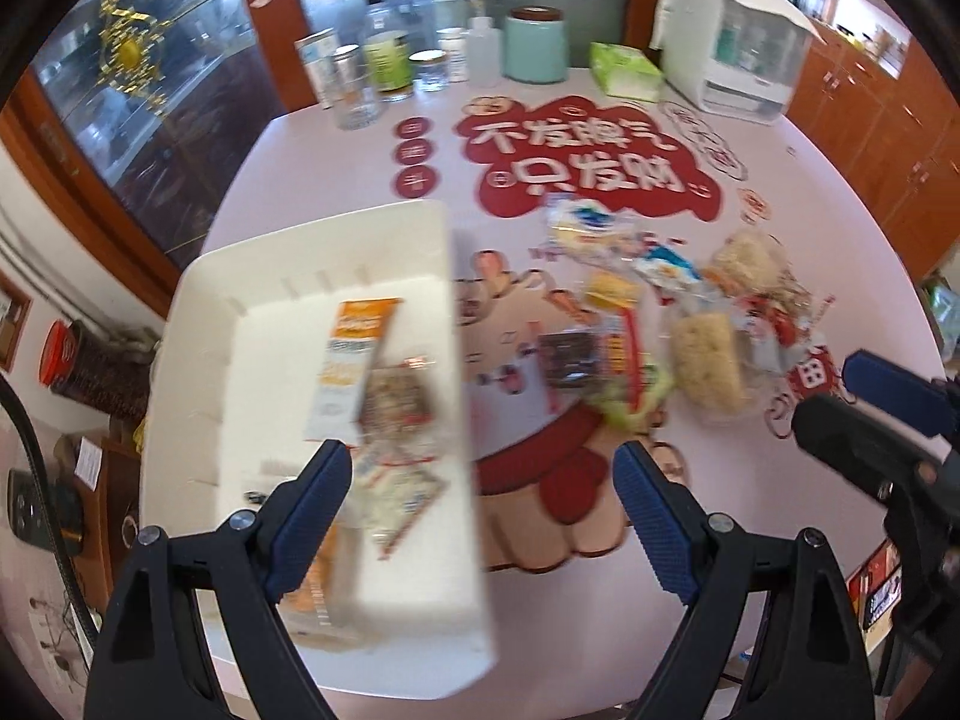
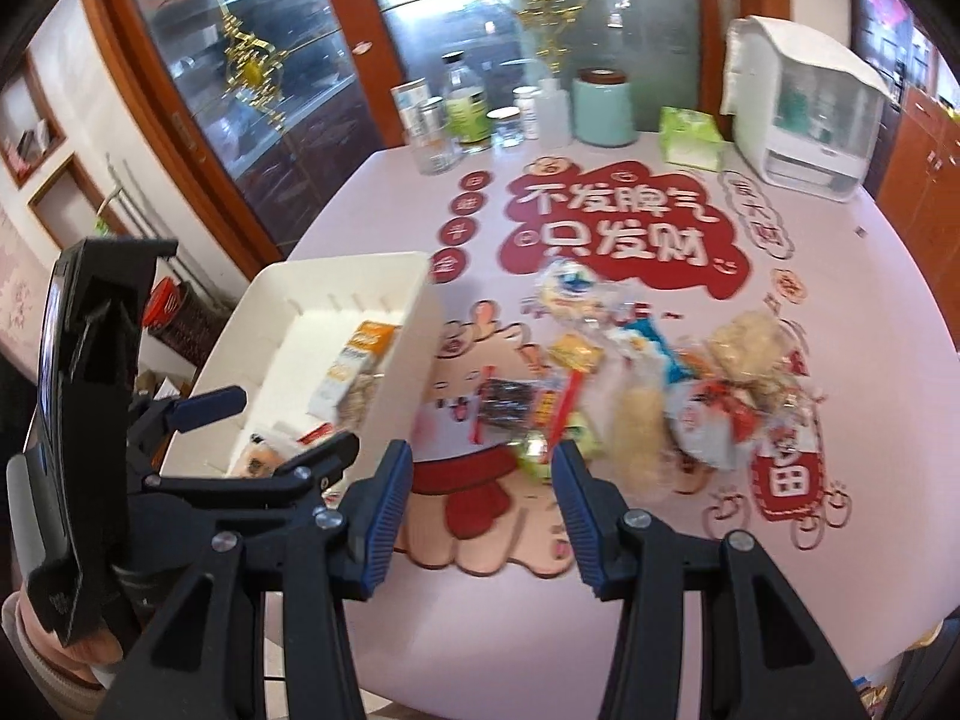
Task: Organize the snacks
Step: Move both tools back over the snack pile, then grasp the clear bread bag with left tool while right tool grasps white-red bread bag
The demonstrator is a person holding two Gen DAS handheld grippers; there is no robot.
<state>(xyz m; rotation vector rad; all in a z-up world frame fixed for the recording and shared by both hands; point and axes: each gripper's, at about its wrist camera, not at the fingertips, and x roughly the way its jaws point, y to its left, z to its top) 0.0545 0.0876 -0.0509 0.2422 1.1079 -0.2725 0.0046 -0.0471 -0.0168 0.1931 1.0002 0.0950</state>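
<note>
Both tongs are empty, with their jaws apart: the left tongs [image 1: 483, 504] wide above the white box [image 1: 420, 222], the right tongs [image 2: 480, 510] less so. A few snacks already lie in the box. The snack pile [image 2: 630, 378] waits on the tabletop [image 2: 840, 570] beside it. I think the next job is to reach for one packet and pinch it gently.

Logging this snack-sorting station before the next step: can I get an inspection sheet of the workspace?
Surface: pink table with red cartoon print, bare near the front edge.
Job's things: white bin at left, holding an orange box and a few packets; loose snack pile to its right on the table.
Clutter: bottles and jars, teal canister, green tissue pack, white appliance along the far edge.
Grippers: left gripper open above the bin's near wall, empty; right gripper open above the table, empty.
Cables: black cable at the left edge.
Surroundings: glass cabinet doors, wood cupboards.
</note>
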